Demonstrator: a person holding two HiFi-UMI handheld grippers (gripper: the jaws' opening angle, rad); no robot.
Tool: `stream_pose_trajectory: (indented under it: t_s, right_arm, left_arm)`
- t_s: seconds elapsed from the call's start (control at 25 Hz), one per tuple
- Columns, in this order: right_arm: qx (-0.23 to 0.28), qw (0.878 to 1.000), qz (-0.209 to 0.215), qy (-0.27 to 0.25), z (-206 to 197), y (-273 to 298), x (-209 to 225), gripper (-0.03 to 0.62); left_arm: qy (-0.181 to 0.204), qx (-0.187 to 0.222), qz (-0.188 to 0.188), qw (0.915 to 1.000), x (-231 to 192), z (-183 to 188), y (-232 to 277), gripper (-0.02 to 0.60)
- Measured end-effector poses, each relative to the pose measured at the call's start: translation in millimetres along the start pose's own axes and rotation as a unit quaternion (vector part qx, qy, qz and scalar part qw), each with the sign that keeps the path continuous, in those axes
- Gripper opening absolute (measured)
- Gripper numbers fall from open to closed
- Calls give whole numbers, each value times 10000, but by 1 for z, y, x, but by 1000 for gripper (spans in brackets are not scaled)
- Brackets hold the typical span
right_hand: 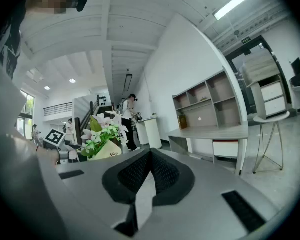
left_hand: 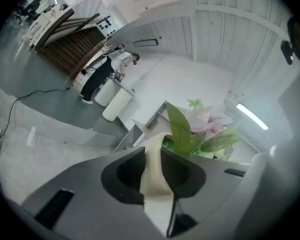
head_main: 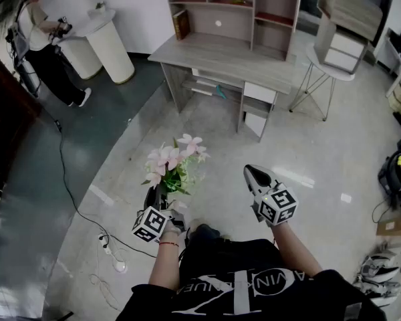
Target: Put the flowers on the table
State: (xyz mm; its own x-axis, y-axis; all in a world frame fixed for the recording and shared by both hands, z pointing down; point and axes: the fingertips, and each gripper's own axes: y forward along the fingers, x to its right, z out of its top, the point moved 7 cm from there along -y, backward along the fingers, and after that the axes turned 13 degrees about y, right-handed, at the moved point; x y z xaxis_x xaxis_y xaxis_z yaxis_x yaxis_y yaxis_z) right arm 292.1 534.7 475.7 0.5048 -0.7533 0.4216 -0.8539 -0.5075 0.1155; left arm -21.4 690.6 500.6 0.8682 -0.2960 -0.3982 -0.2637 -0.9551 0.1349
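One bunch of pink-and-white flowers with green leaves (head_main: 176, 160) sits in the left hand-held gripper (head_main: 155, 194), whose jaws clamp the bunch's cream wrapper (left_hand: 152, 174) (the blooms stand above the jaws). The right hand-held gripper (head_main: 252, 174) has its jaws pressed together on nothing. Both hang over a pale glossy stone floor (head_main: 207, 132), well apart from the one light wooden bench (head_main: 220, 62) ahead, which carries a shelf unit (head_main: 234, 9). One black cable (head_main: 63, 172) trails across the darker grey floor at left, where one person (head_main: 37, 39) stands beside a white round pedestal (head_main: 110, 42).
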Motion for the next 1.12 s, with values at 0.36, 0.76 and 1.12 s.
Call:
stream_pose_trajectory:
  t_s: [0.36,0.76,1.12]
  right_arm:
    - [20,9999,91,-78,5,9,1,9]
    - [80,9999,110,-40,7,27,11,11]
    - [85,9996,-263,-11,23,82,44,11]
  left_arm:
    - [825,38,162,9965,15,16,13,94]
    - [862,-11,274,9959,7,21,32,94]
    - [777,-99,0,9969,-3,35,117,93]
